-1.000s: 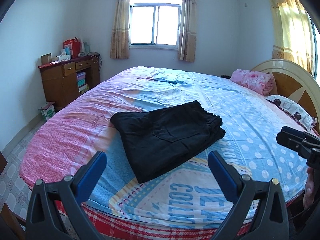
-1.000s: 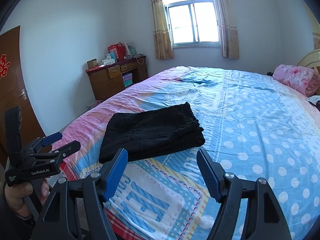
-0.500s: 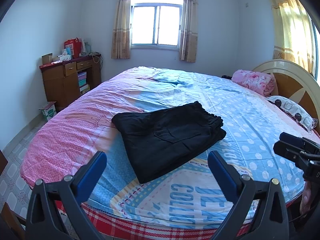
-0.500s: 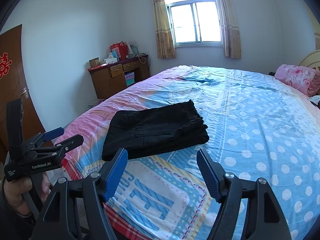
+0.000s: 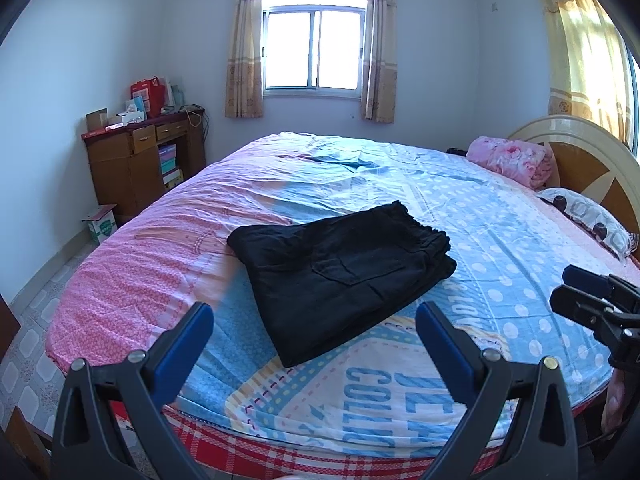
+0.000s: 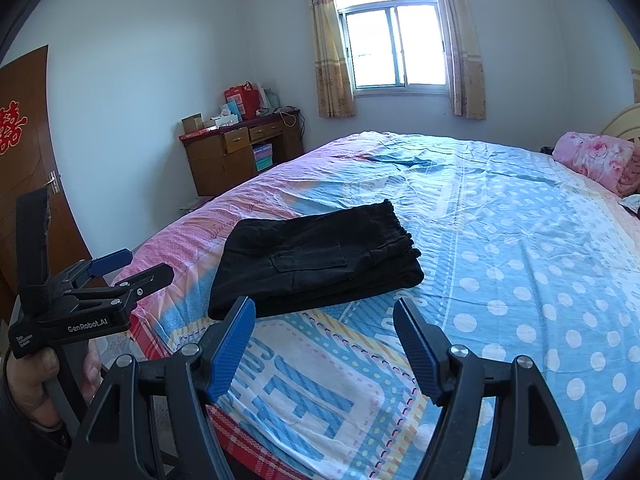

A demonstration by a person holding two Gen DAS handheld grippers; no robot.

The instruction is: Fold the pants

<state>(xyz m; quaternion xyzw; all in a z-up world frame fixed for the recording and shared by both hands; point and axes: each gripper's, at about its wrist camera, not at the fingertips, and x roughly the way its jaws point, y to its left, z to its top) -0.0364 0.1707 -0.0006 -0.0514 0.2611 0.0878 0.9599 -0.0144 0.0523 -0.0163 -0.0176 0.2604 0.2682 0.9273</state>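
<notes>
Looking along the left gripper (image 5: 314, 330), its two blue-padded fingers stand spread wide with nothing between them, low over the near edge of the bed (image 5: 500, 240); the black pants (image 5: 340, 272) lie folded into a compact stack on the blue and pink bedspread, beyond the fingertips and apart from them; nothing lies between gripper and pants. A pink rolled blanket (image 5: 510, 160) and a spotted pillow (image 5: 588, 220) rest near the headboard (image 5: 592, 164) at the right; a wooden cabinet (image 5: 136, 168) with boxes on top stands against the far left wall, and a curtained window (image 5: 316, 50) is behind the bed. The right gripper (image 5: 592, 300) juts in at the right edge.

From the right wrist, the right gripper (image 6: 324, 334) is likewise spread and empty, hovering short of the pants (image 6: 316, 260), whose gathered waistband faces the far side; the stack touches neither pad. At the left a hand (image 6: 30, 376) grips the handle of the left gripper (image 6: 132, 264), whose jaws look parted, though this side-on angle shows them poorly. A brown door (image 6: 24, 152) with a red paper cutting stands at the far left, and the cabinet (image 6: 240, 148) sits beside the bed (image 6: 520, 260).
</notes>
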